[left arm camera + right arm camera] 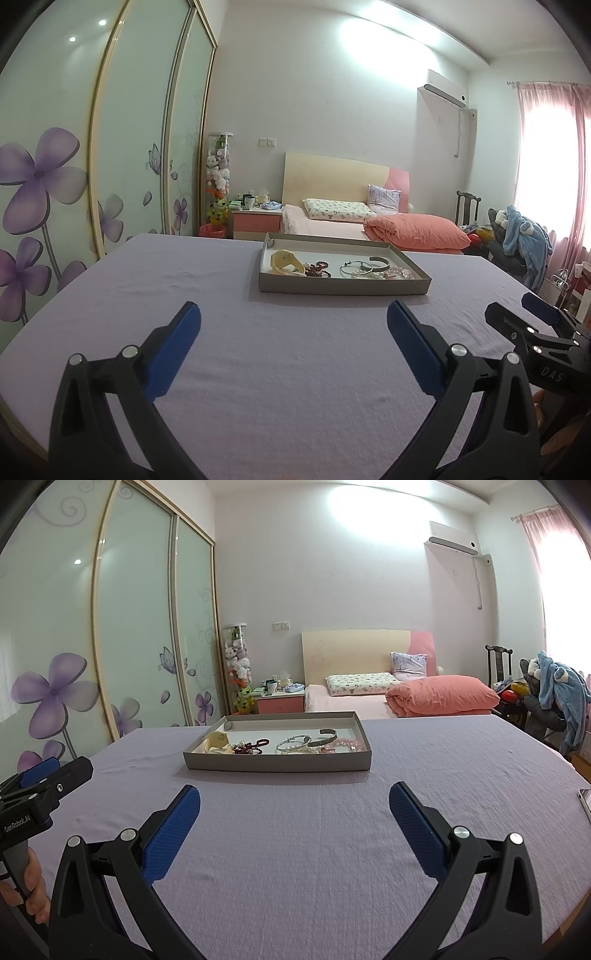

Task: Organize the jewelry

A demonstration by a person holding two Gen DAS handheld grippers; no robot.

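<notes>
Bracelets [295, 744] lie jumbled in a shallow grey tray [277, 763] on the lilac-covered counter [295, 849]. The tray sits at 12 o'clock, well ahead of both claws: left claw [293, 325] and right claw [294, 805] are each spread wide, holding nothing.

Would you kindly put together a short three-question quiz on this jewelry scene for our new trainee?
1. True or false: the left tool is shut on a bracelet.
2. Which piece lies nearest the tray's right end? A) pink bead bracelet B) dark red bead bracelet C) thin silver bangle
3. Fill in: the tray rests on a ____ cloth.

Key:
1. False. Both the left tool and the right tool are open, empty and short of the tray.
2. A. The dark red beads lie left of centre and the bangle near the middle.
3. Lilac.
</notes>
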